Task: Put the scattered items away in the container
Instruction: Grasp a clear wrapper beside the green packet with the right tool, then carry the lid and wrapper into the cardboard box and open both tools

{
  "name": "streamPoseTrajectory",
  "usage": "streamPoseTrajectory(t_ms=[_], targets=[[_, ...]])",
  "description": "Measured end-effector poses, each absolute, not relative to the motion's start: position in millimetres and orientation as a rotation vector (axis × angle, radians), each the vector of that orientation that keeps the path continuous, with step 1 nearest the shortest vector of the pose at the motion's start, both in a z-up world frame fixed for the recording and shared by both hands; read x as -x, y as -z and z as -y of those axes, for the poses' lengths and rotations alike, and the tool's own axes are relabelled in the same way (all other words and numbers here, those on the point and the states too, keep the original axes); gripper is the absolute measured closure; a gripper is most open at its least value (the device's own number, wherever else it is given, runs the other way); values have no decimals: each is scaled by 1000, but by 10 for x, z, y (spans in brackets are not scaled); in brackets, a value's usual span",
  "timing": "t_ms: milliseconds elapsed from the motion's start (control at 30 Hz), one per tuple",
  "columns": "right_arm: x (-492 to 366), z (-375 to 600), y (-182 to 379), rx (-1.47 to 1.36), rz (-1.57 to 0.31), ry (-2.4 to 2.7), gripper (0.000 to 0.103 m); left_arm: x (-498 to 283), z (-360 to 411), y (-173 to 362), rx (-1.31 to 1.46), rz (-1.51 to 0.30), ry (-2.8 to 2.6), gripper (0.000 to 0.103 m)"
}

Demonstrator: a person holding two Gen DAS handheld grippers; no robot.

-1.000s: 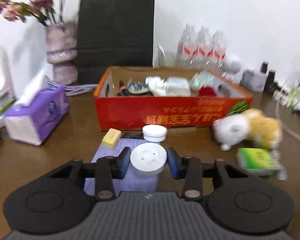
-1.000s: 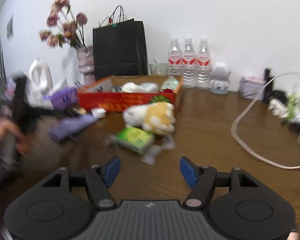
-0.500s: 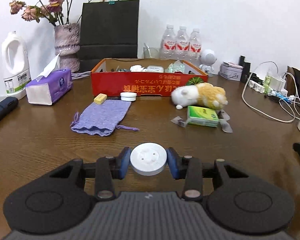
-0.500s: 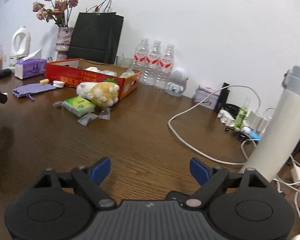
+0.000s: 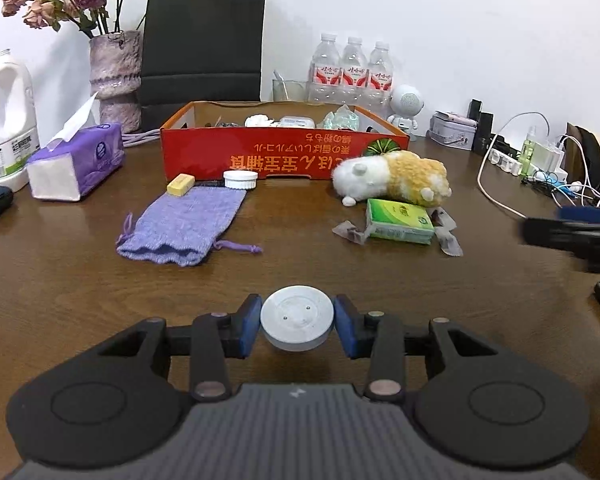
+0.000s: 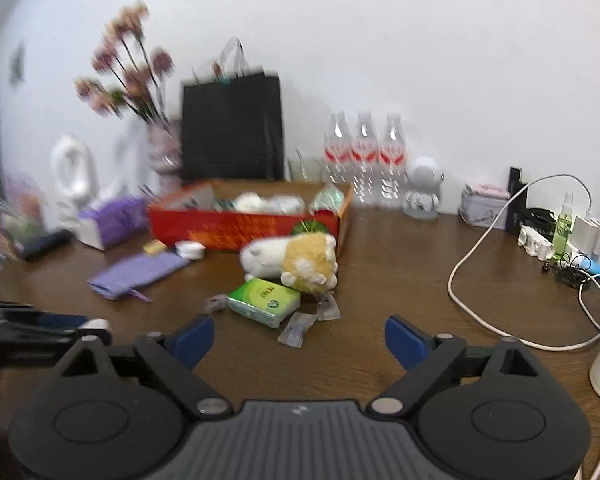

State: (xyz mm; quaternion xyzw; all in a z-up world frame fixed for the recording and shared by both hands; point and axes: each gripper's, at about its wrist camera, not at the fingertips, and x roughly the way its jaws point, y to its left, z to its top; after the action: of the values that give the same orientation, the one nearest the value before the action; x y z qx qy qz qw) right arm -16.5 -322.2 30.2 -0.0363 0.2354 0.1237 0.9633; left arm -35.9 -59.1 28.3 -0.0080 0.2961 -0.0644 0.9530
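Note:
My left gripper [image 5: 297, 326] is shut on a white round disc [image 5: 297, 316], held low over the brown table, well in front of the red cardboard box [image 5: 284, 160]. Before the box lie a purple knit pouch [image 5: 184, 226], a yellow block [image 5: 180, 184], a white jar [image 5: 241, 179], a white and orange plush toy [image 5: 396, 178] and a green packet [image 5: 398, 220] among small wrappers [image 5: 446, 236]. My right gripper [image 6: 299, 340] has its jaws wide and closing, nothing between them, pointing at the green packet [image 6: 266, 296] and plush toy [image 6: 296, 256].
A purple tissue pack [image 5: 76, 164], white jug [image 5: 6, 120] and flower vase [image 5: 114, 72] stand at the left. A black bag [image 5: 204, 44] and water bottles [image 5: 352, 72] line the back wall. Cables [image 6: 480, 248] and a power strip [image 6: 540, 240] lie at the right.
My left gripper drew back from the box with the disc still held. The right gripper swung out to the right, then back toward the box, and its jaws stand wider than a second ago.

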Motion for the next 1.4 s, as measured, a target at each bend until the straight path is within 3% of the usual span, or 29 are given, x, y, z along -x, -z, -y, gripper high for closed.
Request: streamPoseTrajectory(t_ms=[67, 200, 267, 333, 433, 867, 1133, 1400], targets=[[-160, 3119, -204, 86, -548, -202, 38, 281, 579, -289, 14, -600, 138, 62], [-539, 2926, -23, 62, -657, -163, 54, 183, 516, -289, 18, -596, 154, 62], [-636, 2786, 36, 56, -694, -161, 68, 146, 473, -271, 24, -600, 157, 62], [-665, 2695, 69, 57, -705, -150, 70, 123, 450, -257, 29, -602, 163, 62], [-698, 2626, 66, 51, -705, -146, 86, 106, 442, -252, 31, -599, 167, 62], [258, 2612, -354, 3, -524, -222, 87, 556, 396, -354, 20, -489, 122, 62], [1058, 2359, -402, 20, -280, -218, 87, 1046, 289, -455, 34, -360, 78, 62], [887, 2263, -370, -3, -238, -265, 87, 1083, 178, -554, 49, -304, 66, 62]])
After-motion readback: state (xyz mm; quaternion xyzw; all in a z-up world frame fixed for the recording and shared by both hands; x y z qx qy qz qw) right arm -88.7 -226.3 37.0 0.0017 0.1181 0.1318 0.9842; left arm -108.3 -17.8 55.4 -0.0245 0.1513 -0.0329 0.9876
